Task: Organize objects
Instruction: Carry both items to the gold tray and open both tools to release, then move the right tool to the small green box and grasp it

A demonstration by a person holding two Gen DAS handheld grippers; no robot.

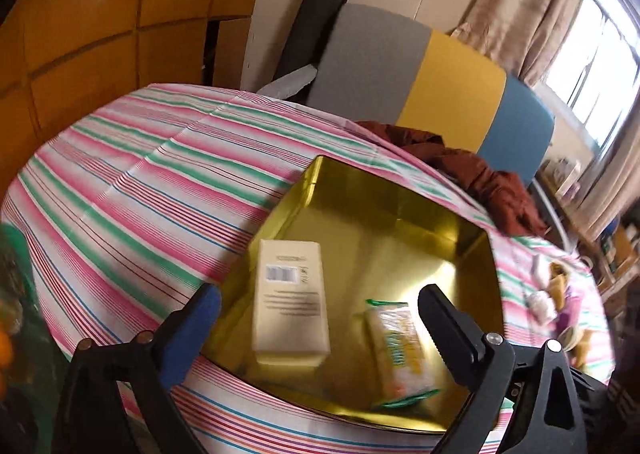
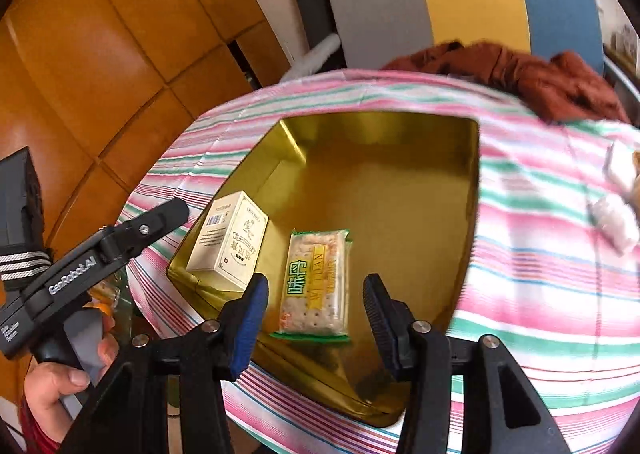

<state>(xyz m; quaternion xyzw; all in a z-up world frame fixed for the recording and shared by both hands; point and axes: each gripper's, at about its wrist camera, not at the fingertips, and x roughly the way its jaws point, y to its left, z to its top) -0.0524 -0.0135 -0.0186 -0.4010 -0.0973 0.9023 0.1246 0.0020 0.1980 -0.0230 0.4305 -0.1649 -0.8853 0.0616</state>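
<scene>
Striped tablecloth (image 2: 540, 222); gold tin (image 2: 400, 190) holds cracker packet (image 2: 316, 282) between wide, empty right claw (image 2: 316, 306)

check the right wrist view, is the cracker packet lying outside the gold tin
No, the cracker packet lies flat on the floor of the open gold tin, beside the cream box, with the right tool open over it.

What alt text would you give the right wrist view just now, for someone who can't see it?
The right tool, open and empty, hovers over a gold tin holding a cream box and a cracker packet. The tin sits on a striped tablecloth.
</scene>
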